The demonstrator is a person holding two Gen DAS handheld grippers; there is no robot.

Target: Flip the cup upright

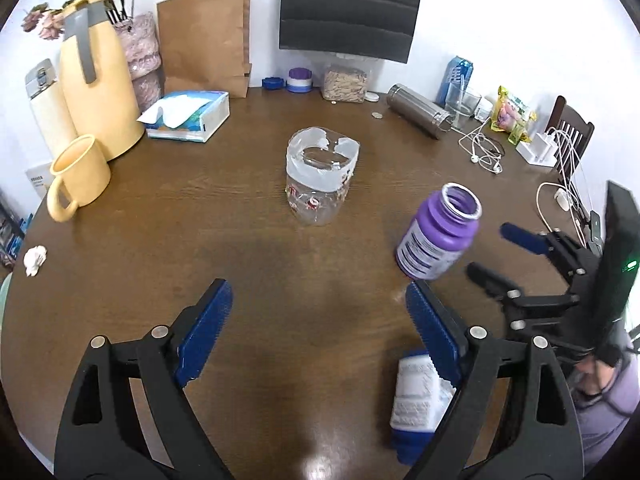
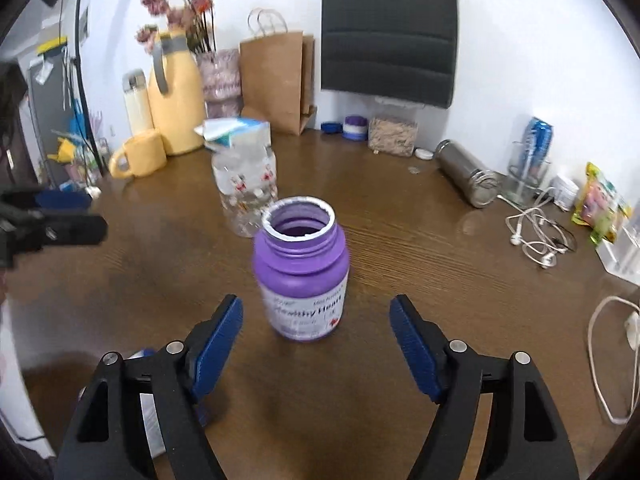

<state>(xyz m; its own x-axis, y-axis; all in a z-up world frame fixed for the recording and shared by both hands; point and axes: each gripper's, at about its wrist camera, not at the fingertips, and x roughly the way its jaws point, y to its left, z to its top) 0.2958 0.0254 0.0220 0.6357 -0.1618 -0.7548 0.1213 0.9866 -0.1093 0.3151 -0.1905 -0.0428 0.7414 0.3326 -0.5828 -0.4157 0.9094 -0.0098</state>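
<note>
The purple bottle [image 2: 301, 276] stands upright on the brown table [image 2: 420, 280], mouth open to the top, its white label facing the right wrist camera. It sits just ahead of the right gripper [image 2: 316, 344], whose blue-padded fingers are spread wide on either side of it and touch nothing. Just behind the bottle, a little to its left, stands a clear plastic cup [image 2: 245, 188] with red print and a ragged rim. Farther back and left of the bottle are a yellow mug [image 2: 138, 159], a tall yellow jug [image 2: 174, 108] and a tissue pack [image 1: 188, 114]. A brown paper bag [image 2: 276, 80] leans against the wall behind the bottle. To the bottle's right and back lies a steel flask [image 2: 468, 174] on its side, with white earphones [image 2: 536, 236] nearer the table edge. In the left wrist view the left gripper [image 1: 320, 328] hovers over bare table to the left of the bottle, its jaws also wide apart and empty; a white-labelled container [image 1: 416, 396] lies under its right finger.
</note>
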